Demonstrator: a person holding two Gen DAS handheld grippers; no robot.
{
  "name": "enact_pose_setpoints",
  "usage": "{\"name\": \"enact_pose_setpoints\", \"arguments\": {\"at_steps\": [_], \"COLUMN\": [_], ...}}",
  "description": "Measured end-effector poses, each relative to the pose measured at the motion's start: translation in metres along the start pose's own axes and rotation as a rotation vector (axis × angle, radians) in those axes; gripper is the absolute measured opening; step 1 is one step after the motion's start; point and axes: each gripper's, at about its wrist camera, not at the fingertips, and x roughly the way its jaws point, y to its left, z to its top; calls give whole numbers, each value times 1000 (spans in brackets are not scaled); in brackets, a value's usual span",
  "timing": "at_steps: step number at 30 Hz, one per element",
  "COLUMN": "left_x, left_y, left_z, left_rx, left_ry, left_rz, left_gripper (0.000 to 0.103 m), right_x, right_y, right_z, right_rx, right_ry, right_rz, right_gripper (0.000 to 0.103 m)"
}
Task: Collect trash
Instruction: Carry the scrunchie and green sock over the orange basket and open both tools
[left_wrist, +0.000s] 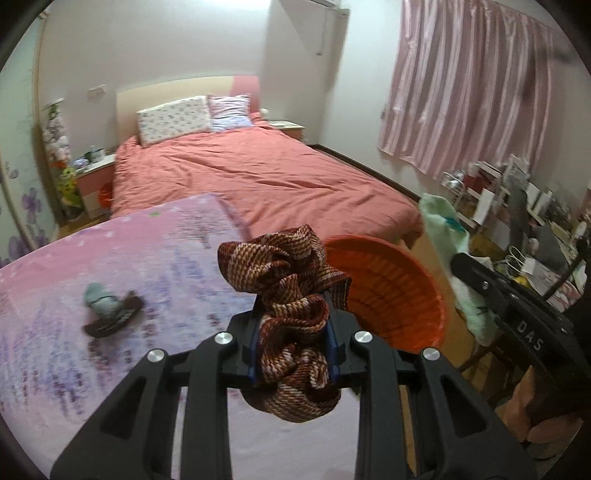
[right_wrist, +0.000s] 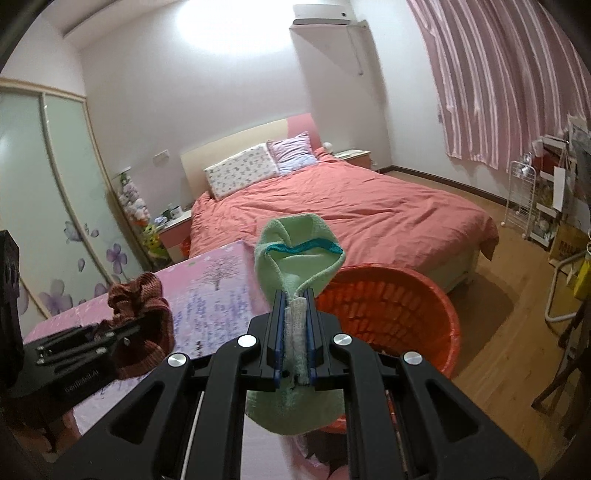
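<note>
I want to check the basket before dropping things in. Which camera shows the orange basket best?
The right wrist view: the orange basket shows its rim and ribbed inside wall, just behind the green sock. In the left wrist view the brown patterned cloth hides the basket's left part.

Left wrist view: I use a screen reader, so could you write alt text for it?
The left gripper is shut on a bunched red-brown woven cloth, near an orange basket beyond it. Another small item lies on the pink floral table.
</note>
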Motion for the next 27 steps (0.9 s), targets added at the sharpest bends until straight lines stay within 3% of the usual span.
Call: {"name": "enact_pose_setpoints", "arguments": {"at_steps": [12, 15, 16, 18, 27], "left_x": [82, 103, 108, 117, 112], "left_y": [-54, -56, -55, -49, -4], "left_z": [10, 8, 7, 4, -8], "left_rx": [68, 75, 75, 67, 37], "left_ry": [74, 95, 99, 111, 115], "left_rz": [-96, -75, -65, -47, 68], "left_gripper": [35, 47, 51, 54, 68], "right_x": [34, 47, 53, 59, 62], "right_y": [-56, -65, -68, -72, -64], "right_z": [3, -2, -4, -9, -30], "right_rx": [129, 154, 156, 158, 130], "right_ry": [22, 46, 57, 68, 116], "right_rz": [-6, -8, -16, -30, -69], "right_gripper": [12, 23, 33, 44, 57]}}
